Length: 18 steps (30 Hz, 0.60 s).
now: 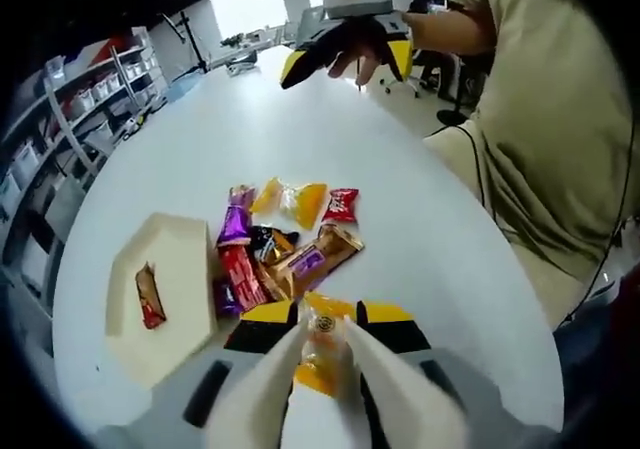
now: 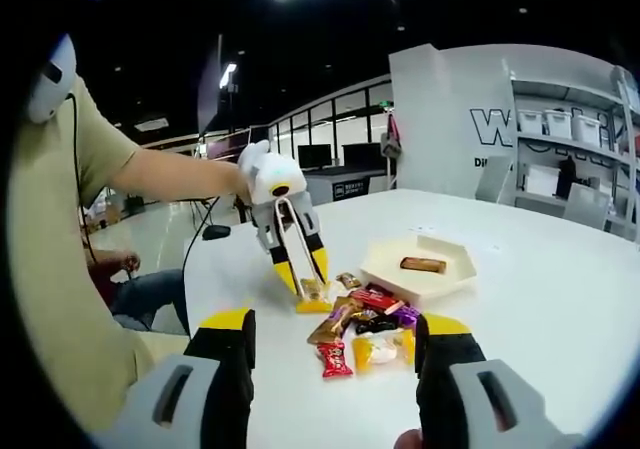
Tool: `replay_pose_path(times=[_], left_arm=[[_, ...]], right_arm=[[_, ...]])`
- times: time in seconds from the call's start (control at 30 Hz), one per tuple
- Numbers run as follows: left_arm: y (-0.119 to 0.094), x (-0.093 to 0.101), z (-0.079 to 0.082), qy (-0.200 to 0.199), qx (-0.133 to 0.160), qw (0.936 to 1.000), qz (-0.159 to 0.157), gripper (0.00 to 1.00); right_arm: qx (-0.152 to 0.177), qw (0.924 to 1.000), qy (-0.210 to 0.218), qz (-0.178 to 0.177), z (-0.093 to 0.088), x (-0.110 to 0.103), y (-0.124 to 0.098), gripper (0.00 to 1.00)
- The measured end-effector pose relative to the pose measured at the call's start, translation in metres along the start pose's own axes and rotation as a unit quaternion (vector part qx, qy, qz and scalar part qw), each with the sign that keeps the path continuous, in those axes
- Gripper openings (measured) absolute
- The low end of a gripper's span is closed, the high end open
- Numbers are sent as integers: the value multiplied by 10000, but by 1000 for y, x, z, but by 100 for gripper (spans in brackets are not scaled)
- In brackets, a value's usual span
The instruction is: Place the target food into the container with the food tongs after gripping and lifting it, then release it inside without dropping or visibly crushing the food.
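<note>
At the near edge of the snack pile (image 1: 285,244), the left gripper (image 1: 322,354) pinches a yellow-wrapped candy (image 1: 320,359). Right gripper (image 2: 335,369) hovers open, empty. Best practice: lift gently, carry to the white container (image 1: 185,254), which already holds 1 bar (image 1: 149,297), then release low.

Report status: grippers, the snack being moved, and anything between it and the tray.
Left gripper shut on yellow wrapped snack, at the table. Right gripper open, empty. Hexagonal tray holds one snack bar. Snack pile beside tray.
</note>
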State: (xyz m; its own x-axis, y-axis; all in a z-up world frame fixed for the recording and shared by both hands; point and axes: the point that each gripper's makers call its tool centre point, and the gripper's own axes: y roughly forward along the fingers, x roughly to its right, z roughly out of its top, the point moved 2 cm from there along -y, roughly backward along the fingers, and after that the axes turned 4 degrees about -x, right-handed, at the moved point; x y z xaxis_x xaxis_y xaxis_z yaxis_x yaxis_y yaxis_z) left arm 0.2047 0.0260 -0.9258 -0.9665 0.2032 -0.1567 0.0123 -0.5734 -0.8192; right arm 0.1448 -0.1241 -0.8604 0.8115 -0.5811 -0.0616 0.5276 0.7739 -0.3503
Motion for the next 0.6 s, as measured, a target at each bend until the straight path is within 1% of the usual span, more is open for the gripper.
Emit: replay_pose_path(times=[0.23,0.37,0.6], left_arm=[[0,-2,-3,92,-88,9999,13,23],[1,-4,-4,109,-84,9999,33,24],[4,-4,-8,110,-160,9998,-73,25]], right_arm=[[-14,10000,7,-3,-1,1,0,63],[-18,10000,20,3,-2,1,1,63],[-14,10000,32,8,-2,1,1,63]])
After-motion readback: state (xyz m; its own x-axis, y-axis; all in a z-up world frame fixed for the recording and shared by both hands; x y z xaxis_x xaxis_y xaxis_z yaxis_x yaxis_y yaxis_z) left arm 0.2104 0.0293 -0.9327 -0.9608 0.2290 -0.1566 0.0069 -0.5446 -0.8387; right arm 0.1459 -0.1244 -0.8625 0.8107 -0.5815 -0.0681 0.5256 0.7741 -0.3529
